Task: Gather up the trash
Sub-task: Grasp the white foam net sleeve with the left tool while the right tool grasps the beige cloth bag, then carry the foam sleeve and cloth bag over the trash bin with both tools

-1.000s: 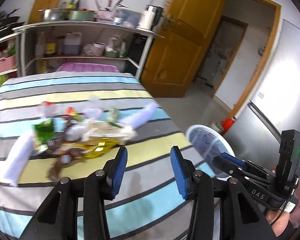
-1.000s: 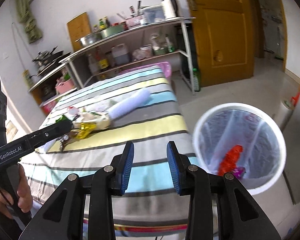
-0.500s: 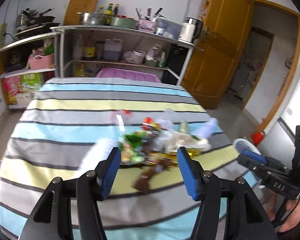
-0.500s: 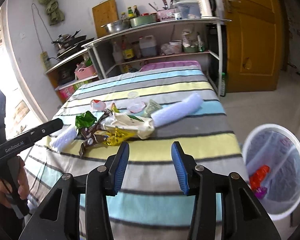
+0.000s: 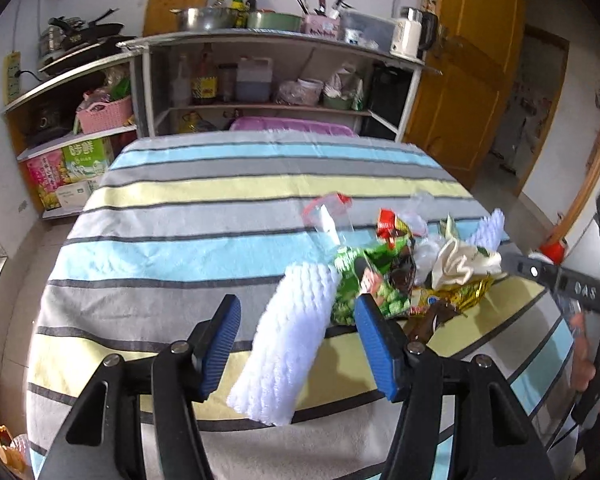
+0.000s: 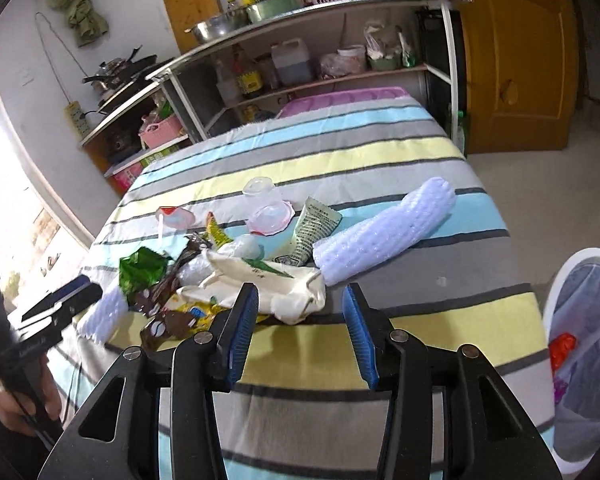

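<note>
A heap of trash lies on the striped table [image 5: 188,240]: a green wrapper [image 5: 364,288], a cream bag [image 6: 260,280], a gold wrapper [image 5: 456,294], a brown wrapper [image 6: 168,320], clear plastic lids [image 6: 268,216], a squeezed tube [image 6: 314,228] and two white foam rolls [image 5: 292,340] [image 6: 384,232]. My left gripper [image 5: 300,344] is open, with the near foam roll between its fingers, above the table. My right gripper [image 6: 300,332] is open and empty, just short of the cream bag. The white bin [image 6: 580,344] with a clear liner stands at the right.
Metal shelves [image 5: 268,80] with bottles, pots and bowls stand behind the table. A wooden door [image 6: 516,60] is at the right. A pink stool [image 6: 340,100] sits at the table's far edge. The bin holds a red wrapper [image 6: 562,352].
Both grippers have swung left from the bin toward the trash heap and come closer to the table. The left gripper now frames the near foam roll. Both stay open.
</note>
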{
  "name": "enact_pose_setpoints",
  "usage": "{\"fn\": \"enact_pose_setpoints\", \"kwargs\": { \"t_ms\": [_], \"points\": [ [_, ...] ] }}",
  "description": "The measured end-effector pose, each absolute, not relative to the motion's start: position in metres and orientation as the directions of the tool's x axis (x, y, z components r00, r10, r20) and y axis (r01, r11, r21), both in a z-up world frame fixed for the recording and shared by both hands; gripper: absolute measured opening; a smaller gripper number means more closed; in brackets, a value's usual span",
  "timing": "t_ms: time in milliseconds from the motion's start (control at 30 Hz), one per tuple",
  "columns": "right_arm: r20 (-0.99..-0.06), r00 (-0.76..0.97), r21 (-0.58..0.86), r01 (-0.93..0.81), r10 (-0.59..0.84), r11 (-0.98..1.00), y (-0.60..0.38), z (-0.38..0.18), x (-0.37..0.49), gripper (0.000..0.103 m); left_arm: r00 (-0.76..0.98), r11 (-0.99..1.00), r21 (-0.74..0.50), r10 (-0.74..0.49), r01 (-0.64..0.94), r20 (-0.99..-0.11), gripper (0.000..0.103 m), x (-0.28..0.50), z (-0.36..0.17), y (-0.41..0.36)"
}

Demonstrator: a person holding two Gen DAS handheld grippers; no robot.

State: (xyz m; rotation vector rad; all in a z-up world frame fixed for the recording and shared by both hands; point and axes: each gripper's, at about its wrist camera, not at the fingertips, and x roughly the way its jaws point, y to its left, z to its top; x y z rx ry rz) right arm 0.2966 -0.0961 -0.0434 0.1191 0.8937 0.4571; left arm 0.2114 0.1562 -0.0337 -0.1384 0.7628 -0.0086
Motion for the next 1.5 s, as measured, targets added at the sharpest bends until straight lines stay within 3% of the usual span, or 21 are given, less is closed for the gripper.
{"fn": "enact_pose_setpoints", "kwargs": {
  "t_ms": [133,200,300,400,467,667,1033,1500],
  "points": [
    [-0.747,0.521,0.279,-0.317,0.412,0.907,-0.094,-0.051,0.301,0.042,0.686,0.993,-0.117,-0.061,-0.035,-0.725,0.062,0.218,-0.044,0.151],
    [-0.747,0.516,0.286,-0.322,0.421,0.902,-0.093,-0.052,0.3,0.03,0.672,0.993,-0.111,-0.057,-0.038,-0.738,0.062,0.218,-0.049,0.149],
    [-0.749,0.526,0.262,-0.324,0.403,0.909,-0.091,-0.052,0.297,0.023,0.663,0.993,-0.104,-0.046,-0.049,-0.748,0.06,0.218,-0.053,0.147],
    [-0.75,0.524,0.266,-0.32,0.404,0.909,-0.092,-0.053,0.295,0.019,0.657,0.992,-0.101,-0.031,-0.069,-0.753,0.045,0.216,-0.054,0.147],
    [-0.747,0.526,0.269,-0.32,0.407,0.908,-0.094,-0.053,0.292,0.019,0.661,0.99,-0.11,-0.028,-0.083,-0.75,0.037,0.213,-0.054,0.149],
    [-0.733,0.541,0.267,-0.328,0.412,0.906,-0.097,-0.048,0.281,0.018,0.684,0.985,-0.14,-0.033,-0.101,-0.729,0.029,0.202,-0.047,0.15],
    [-0.678,0.604,0.272,-0.323,0.419,0.906,-0.122,-0.019,0.25,0.018,0.741,0.983,-0.162,-0.042,-0.091,-0.67,0.027,0.178,-0.013,0.134],
    [-0.648,0.682,0.265,-0.216,0.34,0.94,-0.192,-0.002,0.223,0.018,0.754,0.978,-0.185,-0.194,0.097,-0.628,0.027,0.196,0.018,0.051]
  ]
}}
